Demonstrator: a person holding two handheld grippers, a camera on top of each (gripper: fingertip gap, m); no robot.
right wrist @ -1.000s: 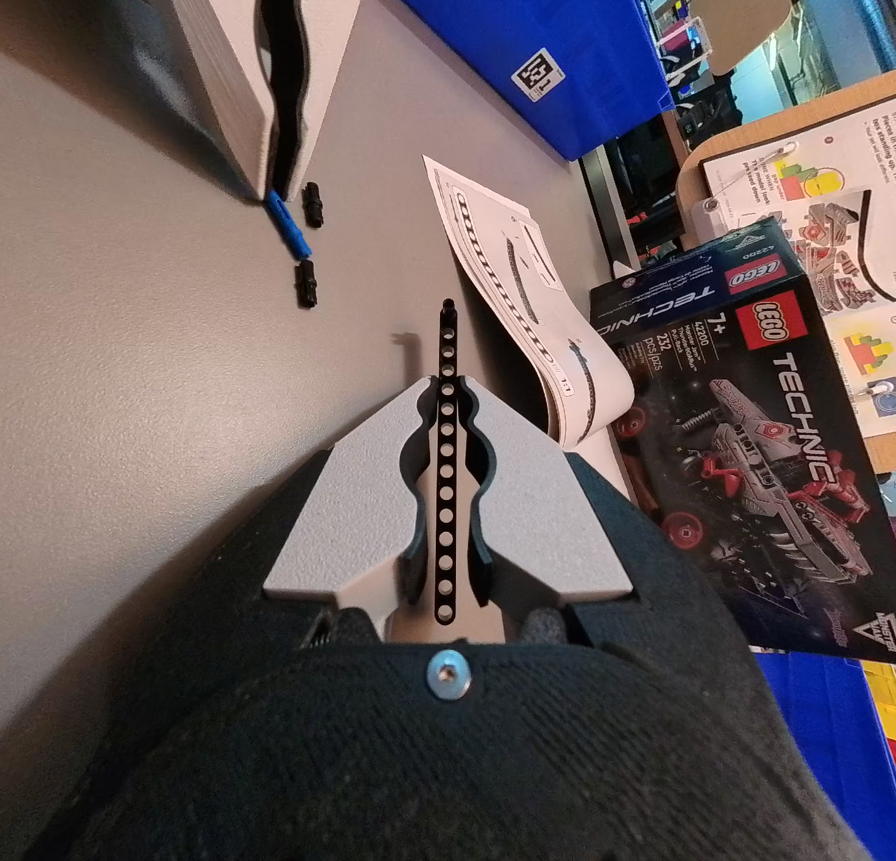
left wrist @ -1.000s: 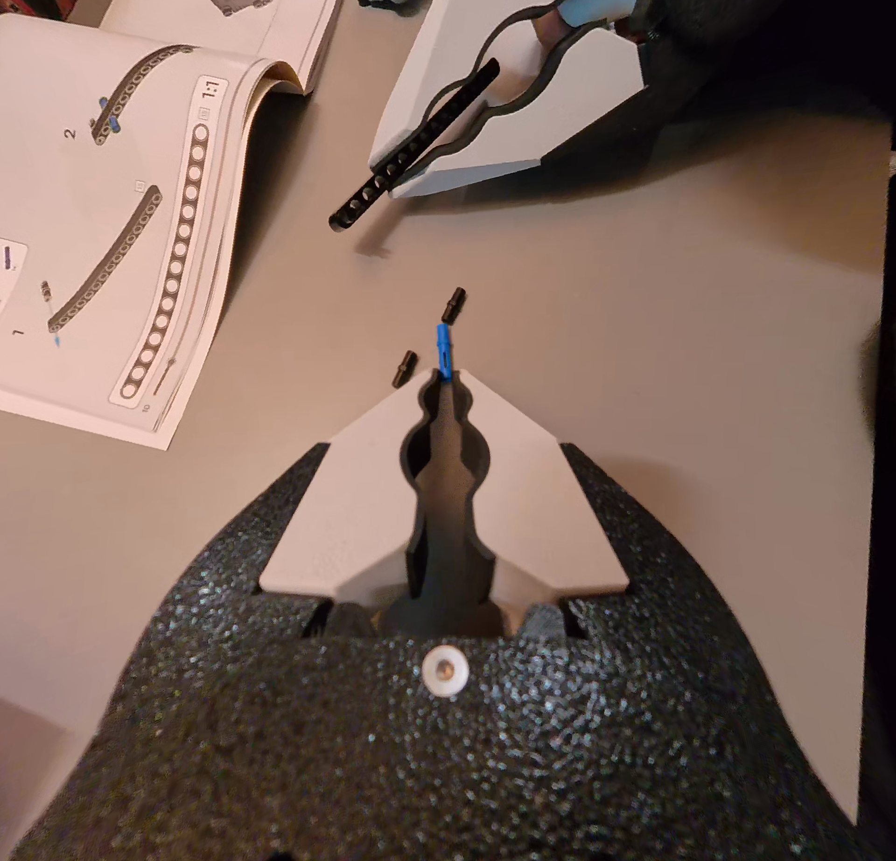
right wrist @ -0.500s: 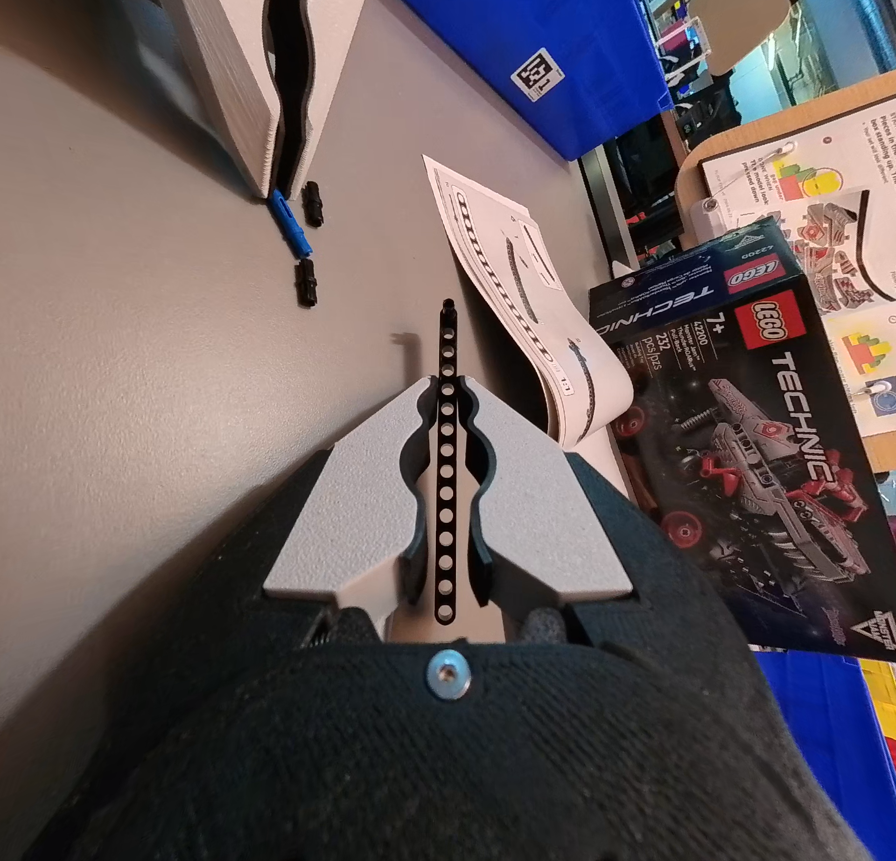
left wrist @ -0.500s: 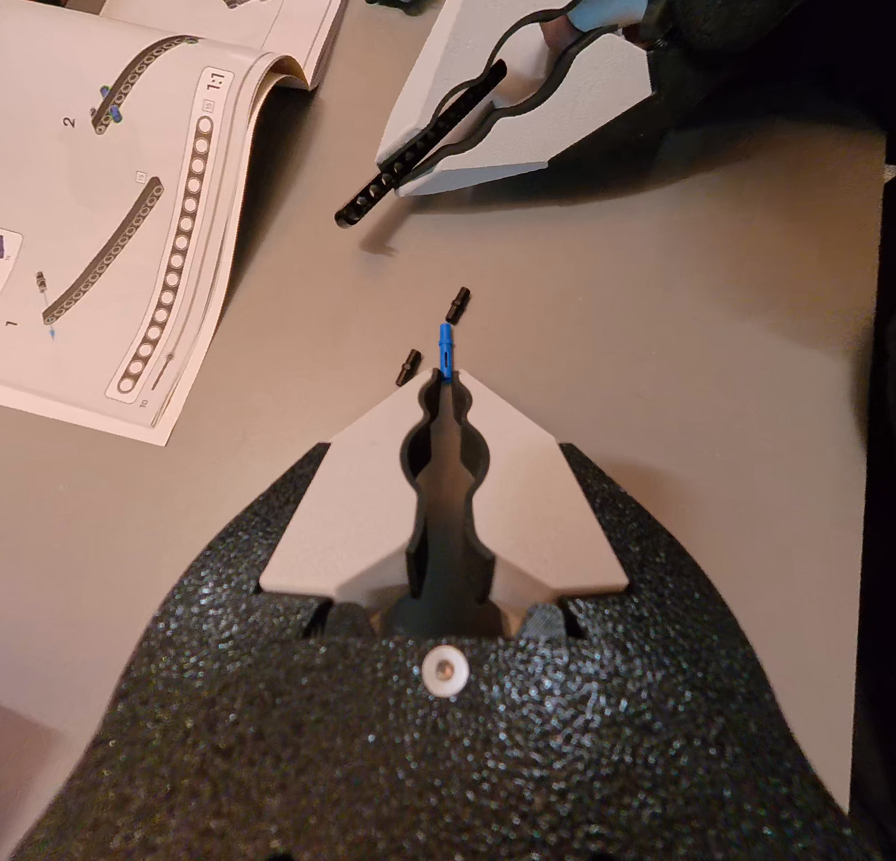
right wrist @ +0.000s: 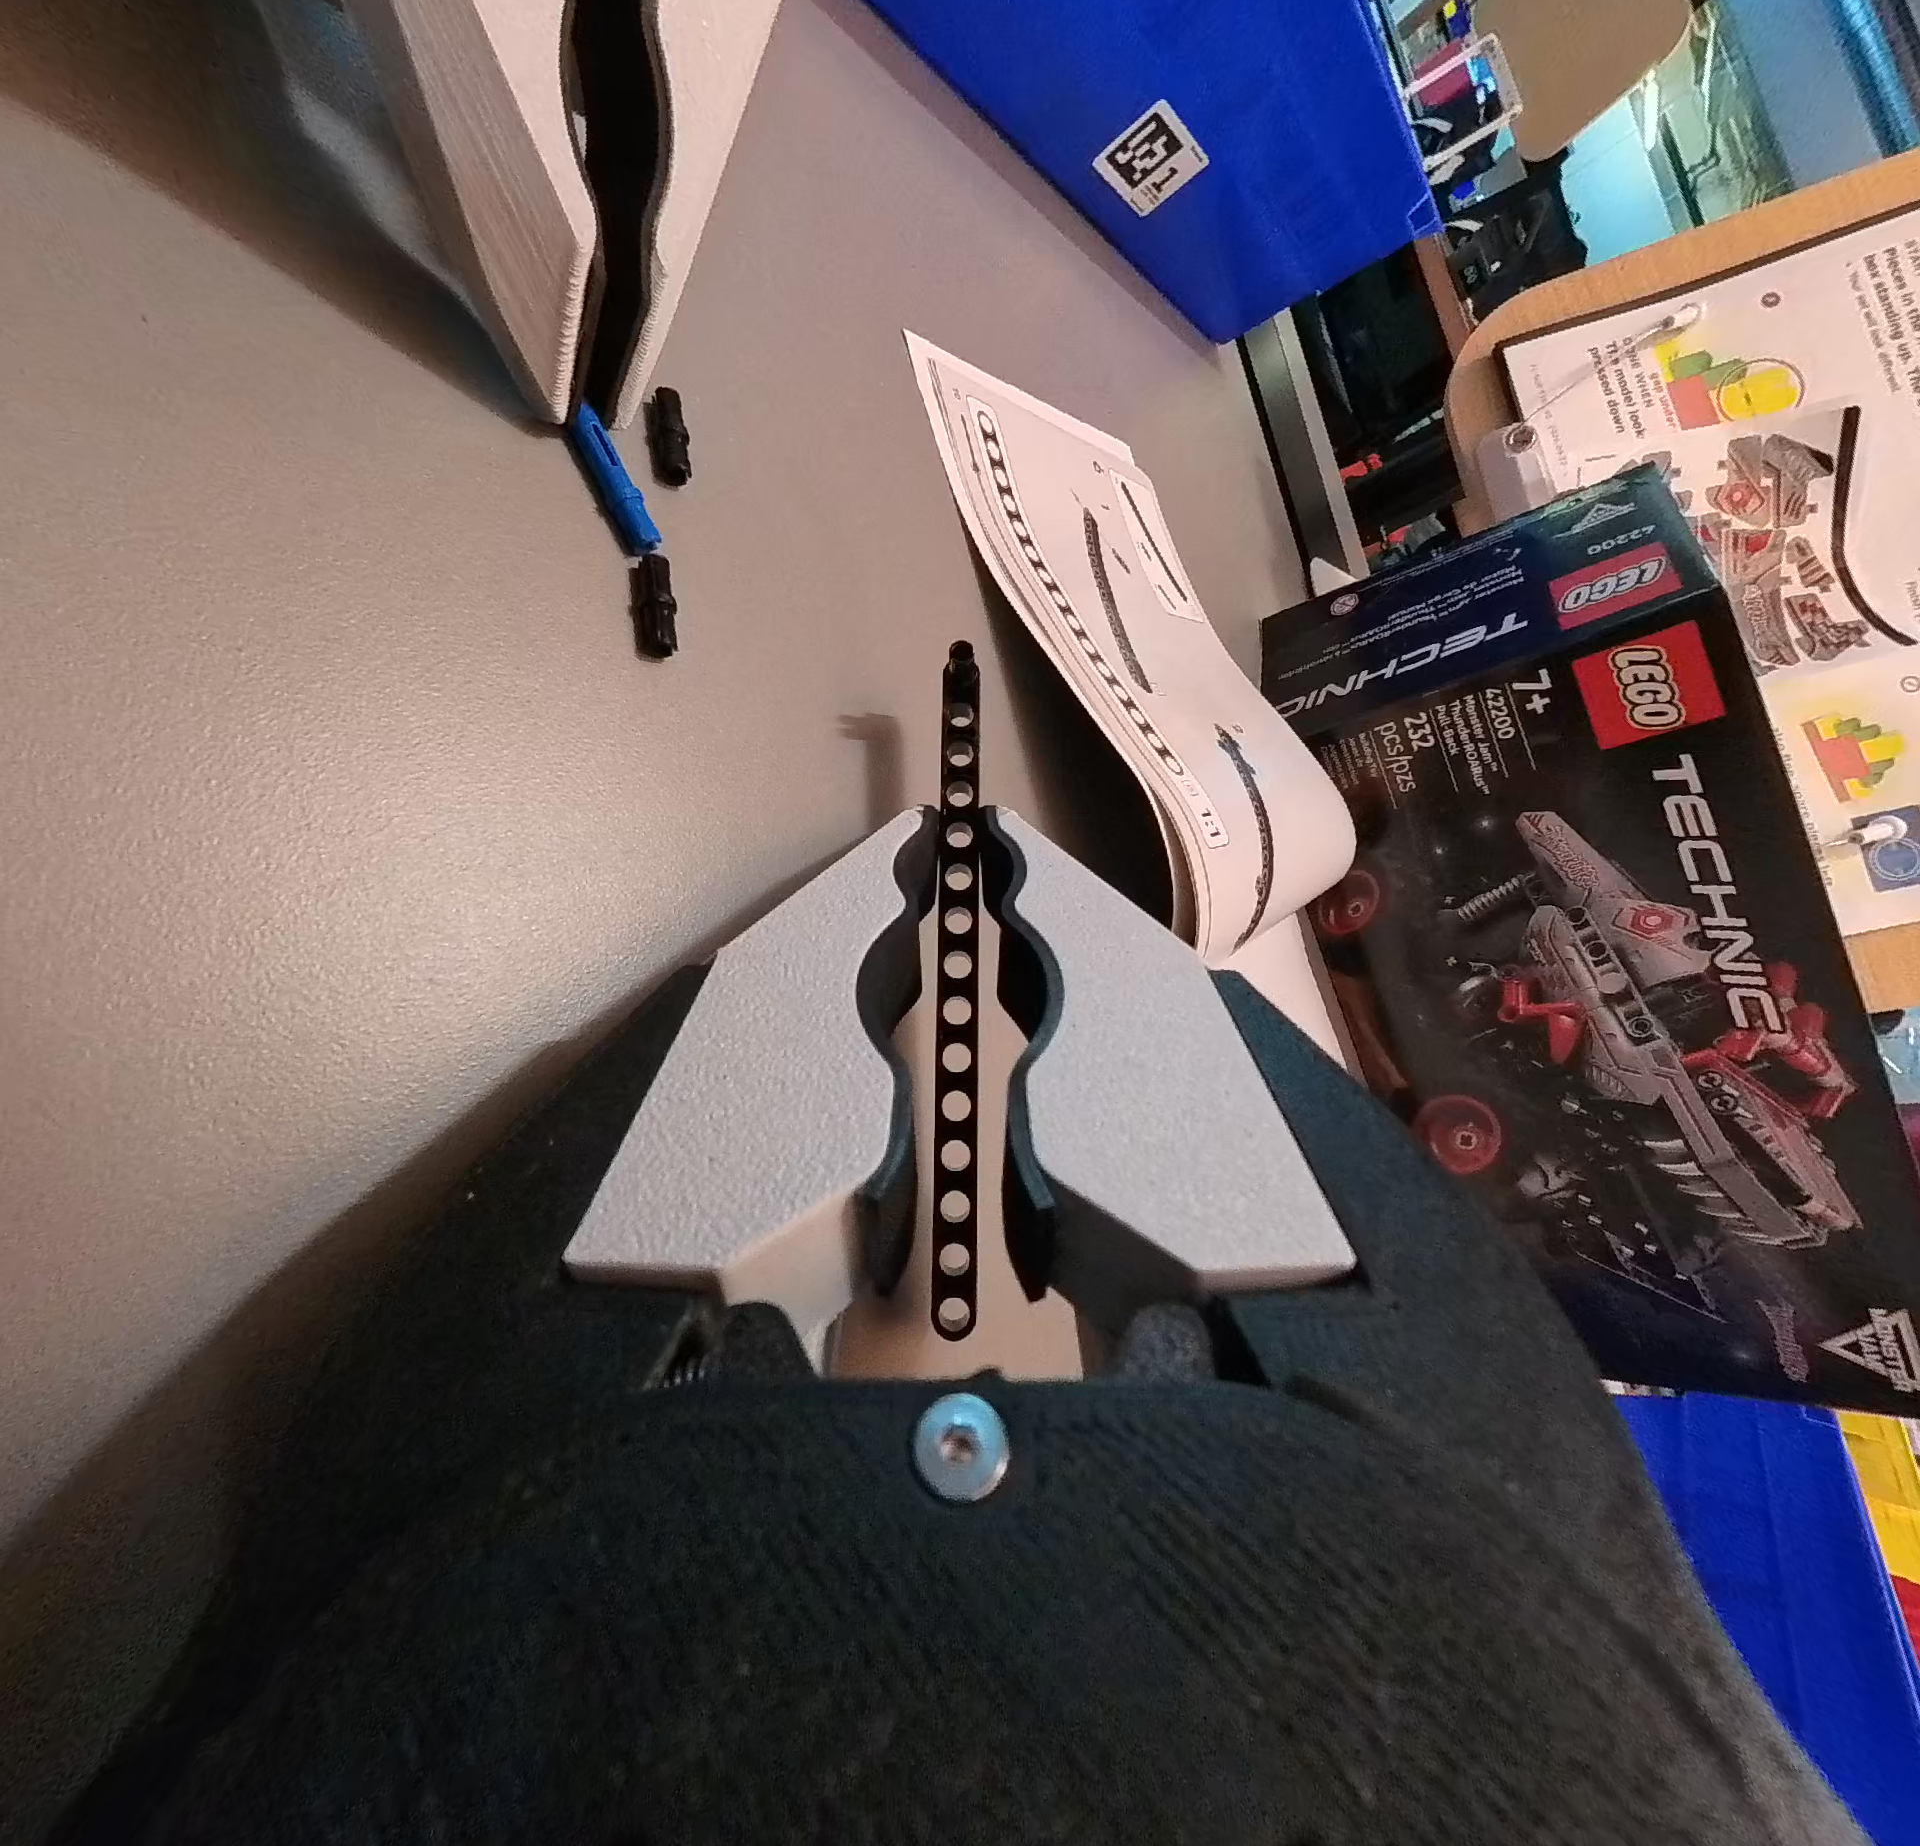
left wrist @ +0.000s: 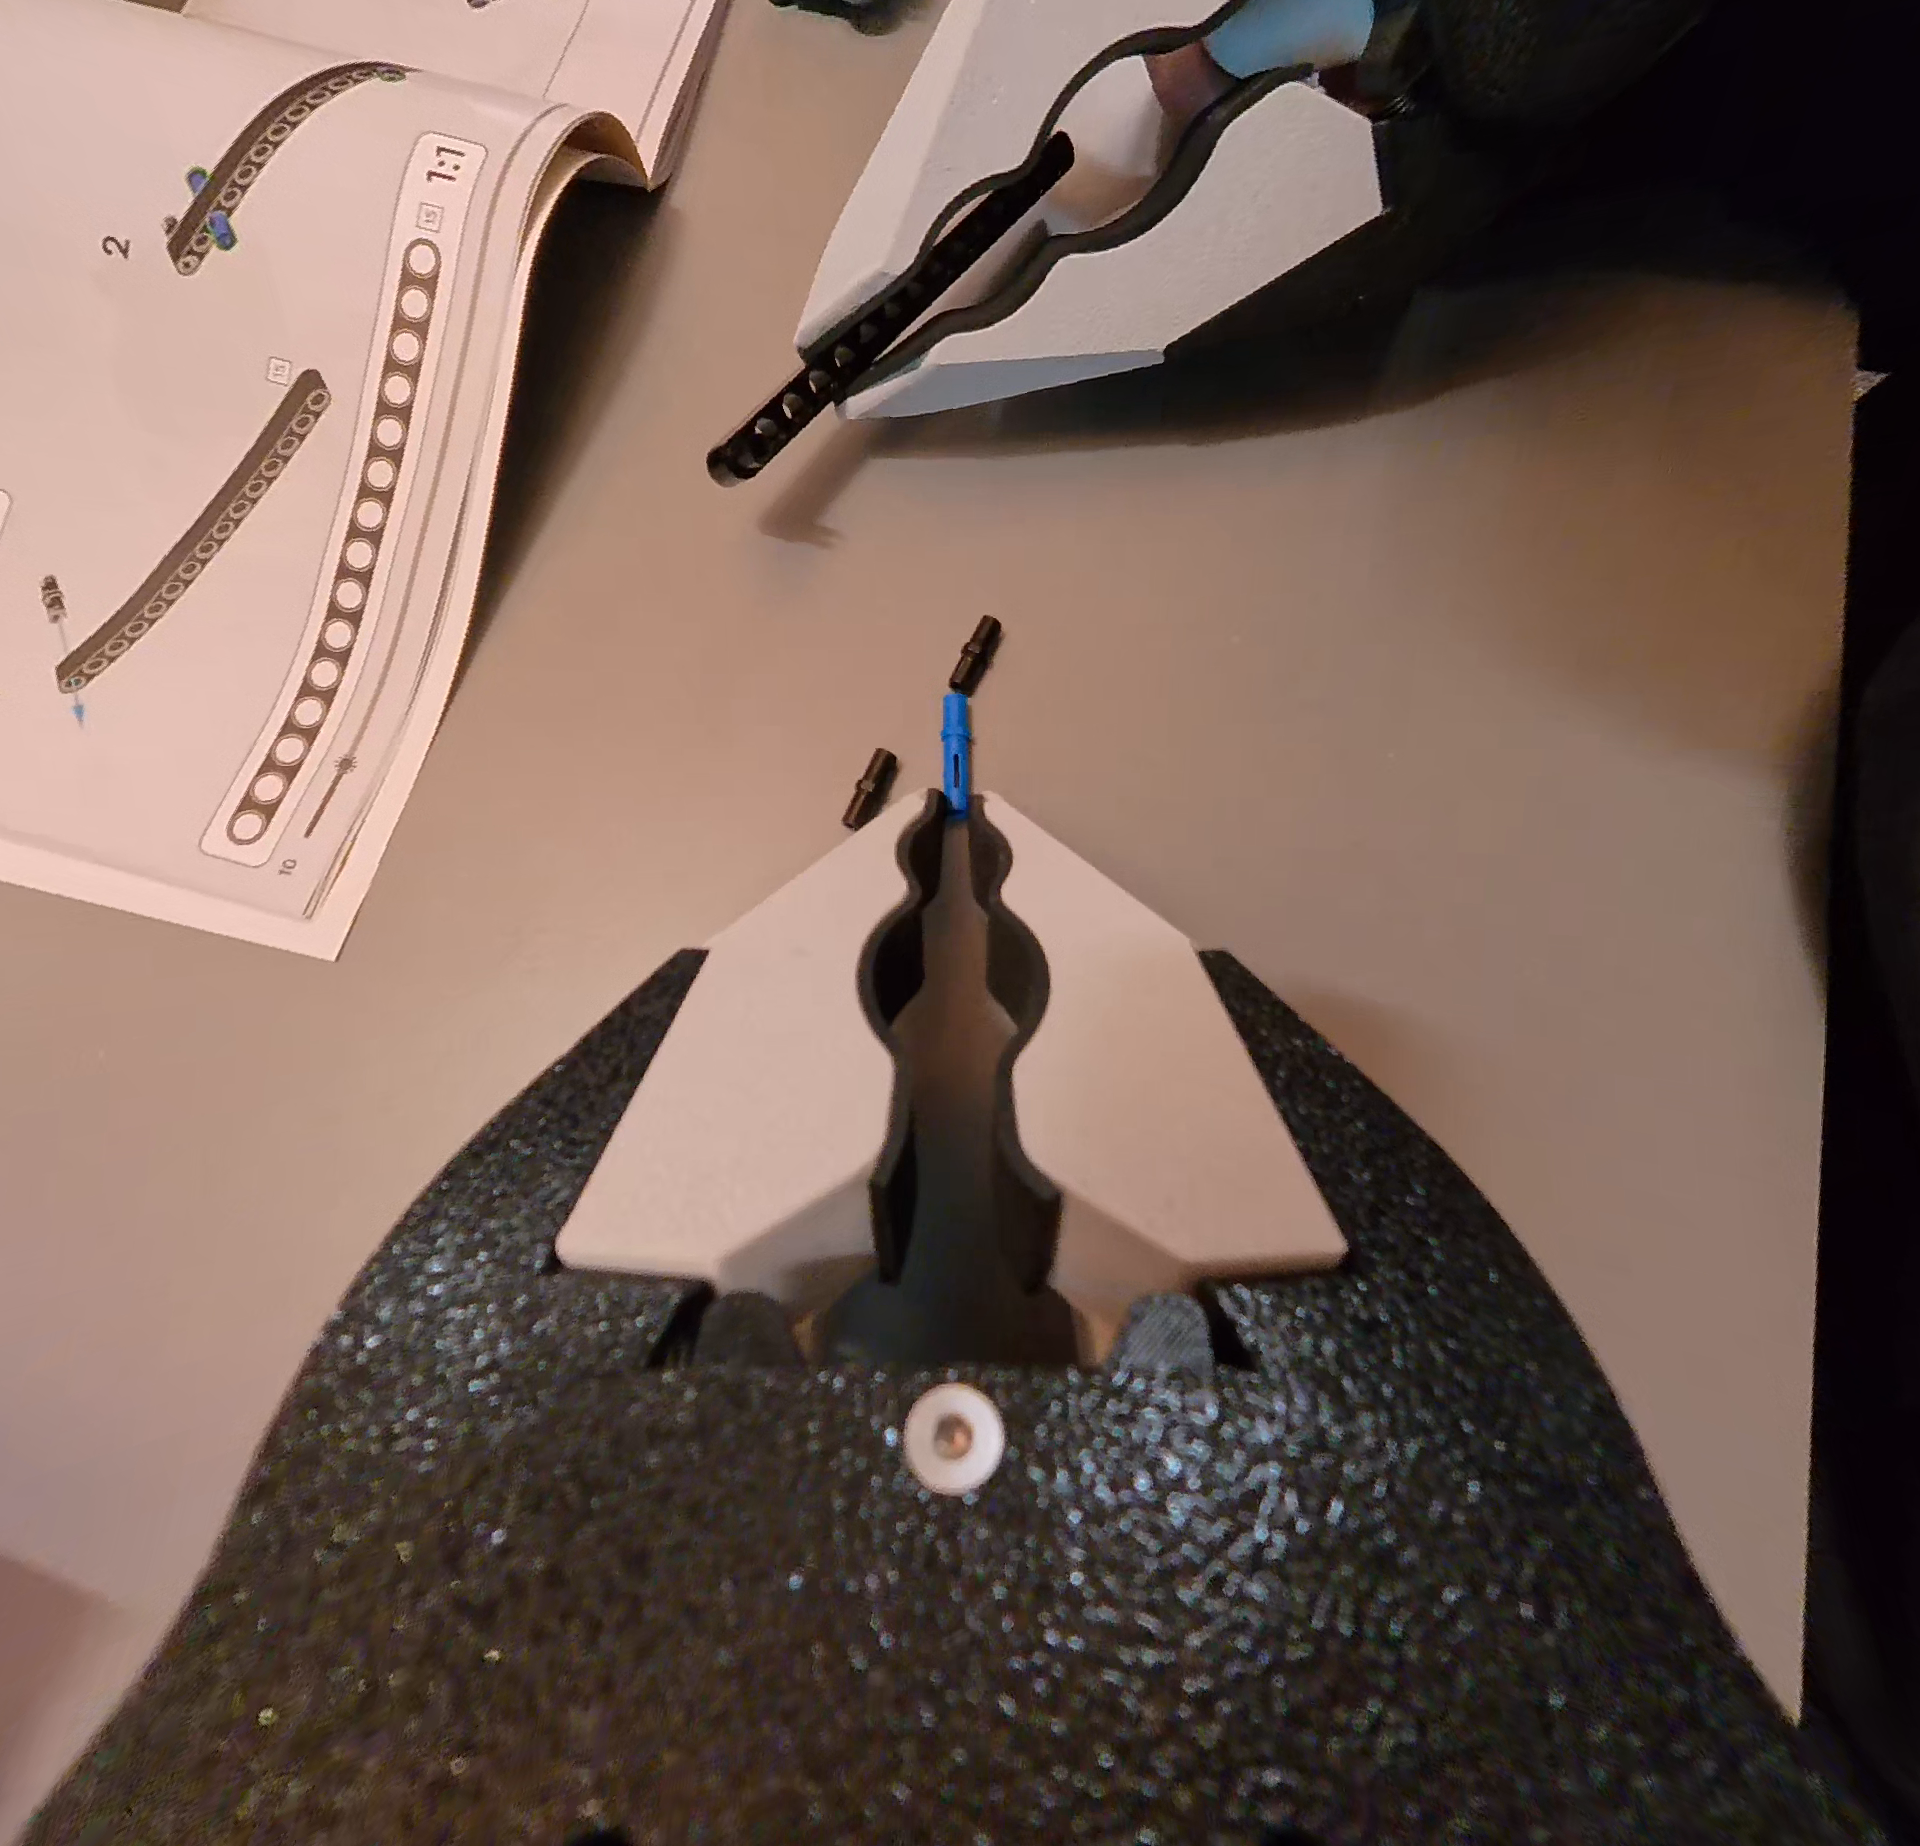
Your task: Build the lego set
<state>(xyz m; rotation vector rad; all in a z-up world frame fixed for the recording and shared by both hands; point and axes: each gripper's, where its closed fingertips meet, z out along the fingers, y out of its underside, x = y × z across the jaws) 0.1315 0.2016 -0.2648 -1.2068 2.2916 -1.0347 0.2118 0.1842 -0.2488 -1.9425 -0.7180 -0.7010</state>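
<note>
Left wrist view: the left tongs (left wrist: 954,809) sit low on the grey tabletop (left wrist: 1351,757), closed on the near end of one blue pin (left wrist: 955,747). The pin's long side points straight ahead, away from the tongs. Two black pins lie loose: one (left wrist: 870,786) just left of the tips, one (left wrist: 976,650) just past the blue pin's far end. Farther off, the right tongs (left wrist: 831,383) hold one long black beam (left wrist: 894,310), its free end aimed down-left over the tabletop. One open instruction book (left wrist: 260,425) lies to the left.

Right wrist view: the right tongs (right wrist: 958,814) are clamped on the beam (right wrist: 956,965), which runs straight out along them. The blue pin (right wrist: 615,492) lies ahead and to the left, well apart from the beam's tip. I think the pin must go into a beam hole next, and the left tongs are the ones on it. Both black pins (right wrist: 670,432) (right wrist: 655,601) show here too. One set box (right wrist: 1662,913) stands at the right.
</note>
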